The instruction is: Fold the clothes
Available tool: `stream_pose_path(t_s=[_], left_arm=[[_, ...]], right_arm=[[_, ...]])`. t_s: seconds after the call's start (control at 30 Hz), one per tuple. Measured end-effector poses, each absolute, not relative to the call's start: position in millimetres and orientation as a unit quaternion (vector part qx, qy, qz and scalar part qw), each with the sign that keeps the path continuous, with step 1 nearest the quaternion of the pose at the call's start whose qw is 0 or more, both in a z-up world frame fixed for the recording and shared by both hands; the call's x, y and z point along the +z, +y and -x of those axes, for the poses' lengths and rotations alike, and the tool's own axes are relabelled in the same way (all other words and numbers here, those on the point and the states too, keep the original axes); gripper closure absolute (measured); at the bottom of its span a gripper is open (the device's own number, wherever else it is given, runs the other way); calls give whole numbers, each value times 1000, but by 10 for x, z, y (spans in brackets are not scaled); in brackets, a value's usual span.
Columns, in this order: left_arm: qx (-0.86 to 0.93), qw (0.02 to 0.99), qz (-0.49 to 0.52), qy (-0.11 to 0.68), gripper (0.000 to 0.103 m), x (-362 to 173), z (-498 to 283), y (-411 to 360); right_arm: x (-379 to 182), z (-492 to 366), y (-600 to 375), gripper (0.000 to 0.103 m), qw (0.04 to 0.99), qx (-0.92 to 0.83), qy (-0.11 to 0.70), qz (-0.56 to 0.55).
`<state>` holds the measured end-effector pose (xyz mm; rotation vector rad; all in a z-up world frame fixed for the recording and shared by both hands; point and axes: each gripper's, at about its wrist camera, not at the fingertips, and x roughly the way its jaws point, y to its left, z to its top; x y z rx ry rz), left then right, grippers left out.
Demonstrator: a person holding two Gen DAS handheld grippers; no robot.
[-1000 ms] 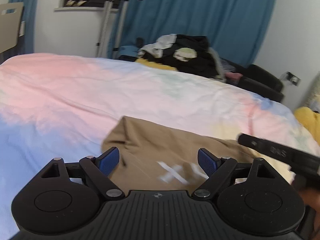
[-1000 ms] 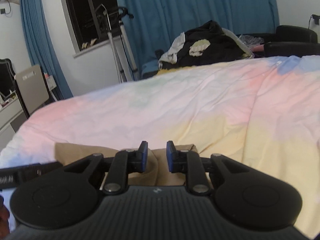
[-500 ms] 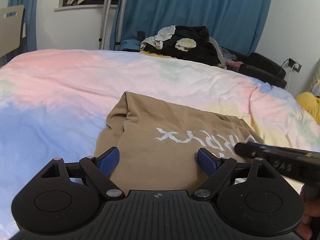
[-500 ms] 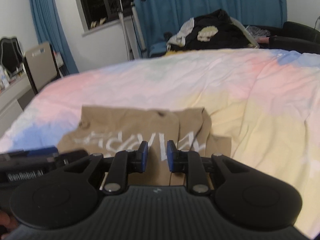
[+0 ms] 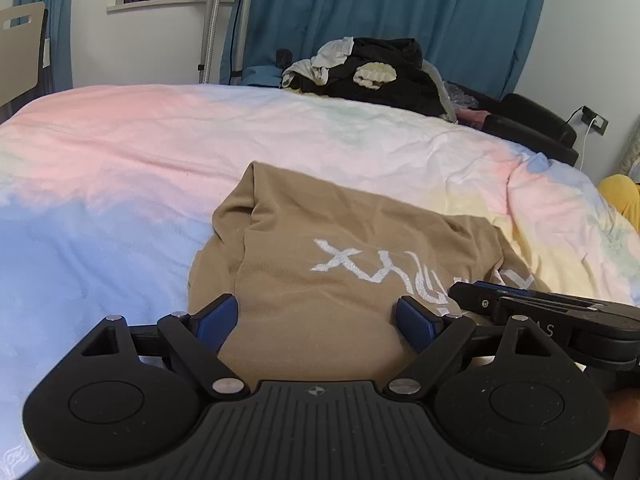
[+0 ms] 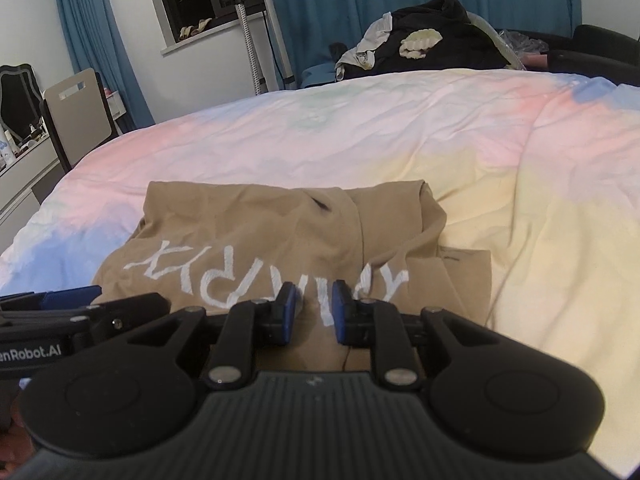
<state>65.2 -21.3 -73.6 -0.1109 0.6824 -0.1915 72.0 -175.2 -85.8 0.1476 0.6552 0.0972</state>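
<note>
We hold both grippers low over a tan shirt (image 5: 340,280) with white lettering, which lies partly folded on the pastel bedspread (image 5: 140,152), its sides already tucked in. Our left gripper (image 5: 320,318) has its fingers spread wide with nothing between them; our right gripper (image 6: 314,306) has its fingers drawn close with a narrow gap, gripping nothing. We judge the step is reaching for the near hem, so next each gripper must pinch an edge for the fold.
</note>
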Motion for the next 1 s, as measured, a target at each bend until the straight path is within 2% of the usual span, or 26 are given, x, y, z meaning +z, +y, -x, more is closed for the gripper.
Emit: stream_pose_path(t_s=[0.13,0.3,0.37,0.7,1.0], left_arm=[[-95,942,67,314,14,-544,-507,-183],[-94,957,76,265,12,-293,-175,-158],[-99,960,69,252,11,-250,-41,-172],[-100,967,63,227,7,-140,251,-102],[-121,951,120,257,5,-189,175,15]], right_arm=[[-711,-576,-1806,76,945,54,310,-89],[-411,-276,-1829,75,955,62,271,-101],[-312,-145,-1823,70,958,61,258,-112],[-7,275,-1709,68,972,61,204,-100],[125,301,-1758,44,967,74,204,-133]])
